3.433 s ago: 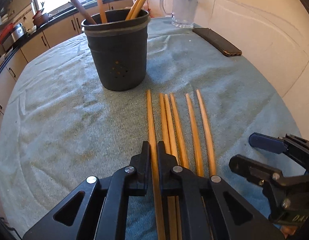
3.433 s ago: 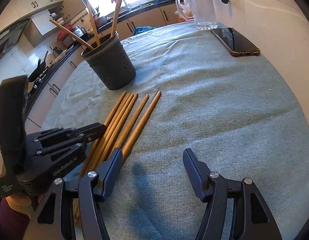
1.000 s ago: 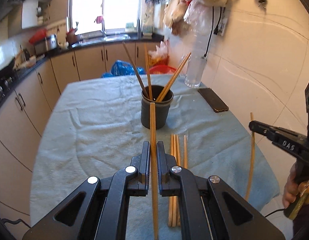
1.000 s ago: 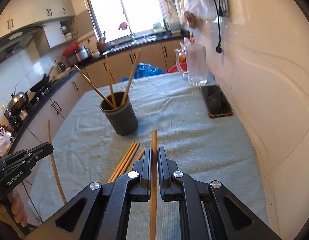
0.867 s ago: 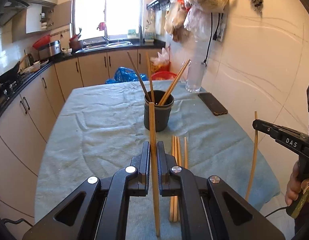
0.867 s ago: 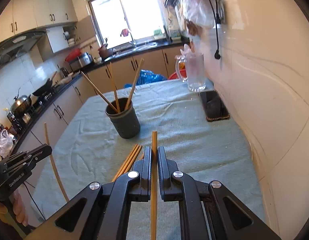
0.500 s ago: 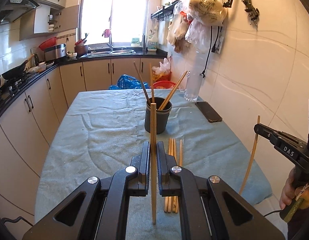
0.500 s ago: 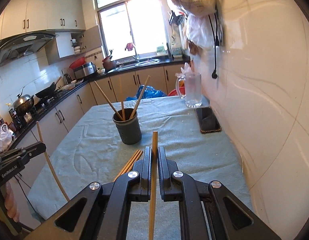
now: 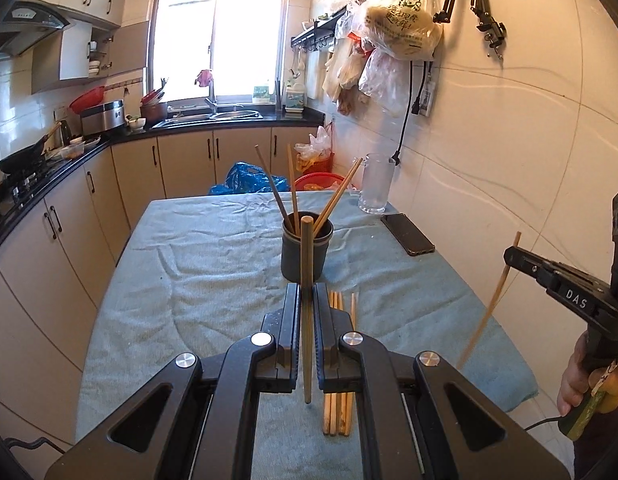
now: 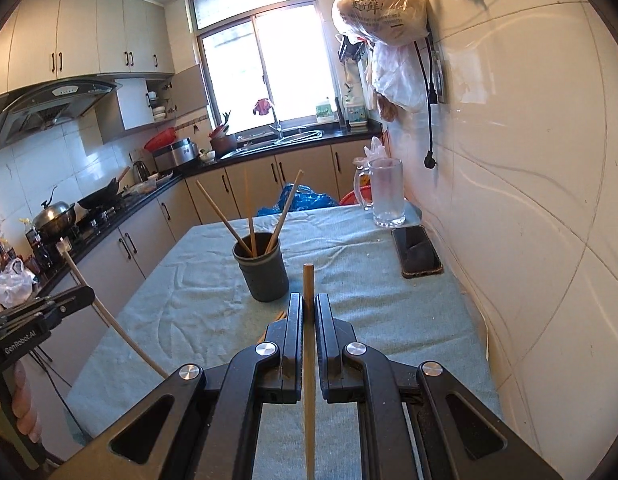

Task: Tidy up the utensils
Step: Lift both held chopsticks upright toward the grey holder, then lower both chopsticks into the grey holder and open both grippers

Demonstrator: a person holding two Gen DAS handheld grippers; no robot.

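One slim wooden chopstick (image 9: 307,280) is clamped upright between the closed fingers of the left gripper (image 9: 305,300). A second wooden chopstick (image 10: 308,344) is pinched likewise by the right gripper (image 10: 308,308). Both are held above the blue-green cloth-covered table (image 9: 213,264). On it, loose wooden chopsticks (image 9: 341,360) lie near the dark cylindrical utensil holder (image 9: 307,252), where three chopsticks stand.

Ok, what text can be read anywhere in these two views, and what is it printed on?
"DAS": on the right hand-held gripper.
"GenRobot.AI": on the left hand-held gripper.
Green Chinese print on the hanging plastic bag: too blurred to read.
Labels on the windowsill bottles: too small.
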